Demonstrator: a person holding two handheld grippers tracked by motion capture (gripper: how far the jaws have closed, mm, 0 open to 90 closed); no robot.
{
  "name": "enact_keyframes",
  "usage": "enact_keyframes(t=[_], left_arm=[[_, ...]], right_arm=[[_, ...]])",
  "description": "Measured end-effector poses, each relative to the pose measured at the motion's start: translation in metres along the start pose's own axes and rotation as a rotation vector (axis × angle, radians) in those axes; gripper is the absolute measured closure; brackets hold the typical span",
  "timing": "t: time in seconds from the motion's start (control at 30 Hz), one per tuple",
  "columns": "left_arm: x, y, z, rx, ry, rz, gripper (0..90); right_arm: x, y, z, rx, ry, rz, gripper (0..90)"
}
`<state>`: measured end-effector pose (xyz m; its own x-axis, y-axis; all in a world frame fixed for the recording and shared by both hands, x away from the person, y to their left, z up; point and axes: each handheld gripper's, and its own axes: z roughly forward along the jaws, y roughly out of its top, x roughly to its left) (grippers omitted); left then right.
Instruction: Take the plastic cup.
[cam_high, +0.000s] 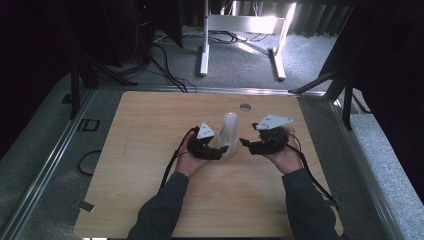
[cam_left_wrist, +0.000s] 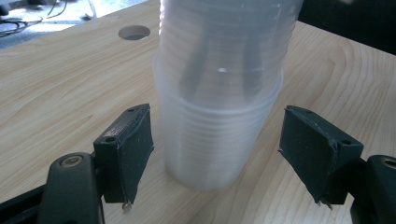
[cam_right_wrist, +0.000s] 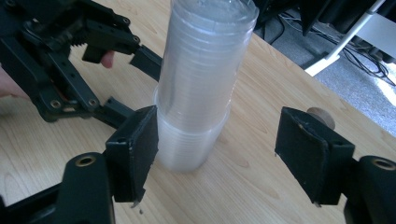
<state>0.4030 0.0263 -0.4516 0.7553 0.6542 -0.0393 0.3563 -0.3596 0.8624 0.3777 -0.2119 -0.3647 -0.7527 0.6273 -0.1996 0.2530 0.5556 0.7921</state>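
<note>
Standing upright near the middle of the table (cam_high: 150, 200): a stack of clear plastic cups (cam_high: 229, 134), nested one in another, base resting on the wood. Taking that stack as the landmark for all that follows.

Flanking the stack's left side at its base: the left tool (cam_high: 222, 149), carried in the person's left hand (cam_high: 189, 159). Showing, in the left gripper view, the stack (cam_left_wrist: 219, 107) sitting between the spread jaws, with bare wood visible on either side of it and neither pad (cam_left_wrist: 133, 144) pressing on the plastic. Bracketing the lowest cups, then, not pinching them.

Facing the stack from its right side: the right tool (cam_high: 243, 143), carried in the right hand (cam_high: 286, 156), its tips lying near the stack but apart from it. Showing, in the right gripper view, jaws standing wide, the left-hand pad (cam_right_wrist: 135, 149) just beside the lower part of the stack (cam_right_wrist: 201, 88) in the picture, contact not possible to tell, the other pad well apart from it, over bare wood. Appearing beyond the stack in that same view: the left tool (cam_right_wrist: 133, 81), its jaws reaching round the lower cups.

Lying beyond the stack, toward the table's far edge: a round hole (cam_high: 245, 106) in the wood. Standing farther off beyond the stack, on the grey floor: a white frame (cam_high: 240, 40).
</note>
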Motion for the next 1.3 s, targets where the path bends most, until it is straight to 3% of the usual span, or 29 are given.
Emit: enact_keyframes(t=[0.13,0.33,0.5,0.8,1.3], left_arm=[[0.0,0.0,0.004,-0.004,-0.008,-0.015,19.8],[-0.002,0.001,0.009,-0.013,-0.025,-0.001,19.5],[-0.002,0.002,0.013,-0.014,-0.018,-0.004,19.9],[-0.001,0.002,0.015,-0.039,-0.012,-0.019,21.0],[-0.003,0.001,0.019,-0.035,0.002,-0.014,21.7]], right_arm=[[-0.001,0.001,0.001,-0.005,0.009,0.006,26.7],[-0.002,0.003,0.004,-0.01,0.009,0.022,22.7],[-0.001,0.012,0.008,-0.022,0.011,0.007,25.1],[-0.003,0.019,0.016,-0.039,0.027,0.029,25.9],[-0.006,0.027,0.025,-0.077,0.029,0.06,25.2]])
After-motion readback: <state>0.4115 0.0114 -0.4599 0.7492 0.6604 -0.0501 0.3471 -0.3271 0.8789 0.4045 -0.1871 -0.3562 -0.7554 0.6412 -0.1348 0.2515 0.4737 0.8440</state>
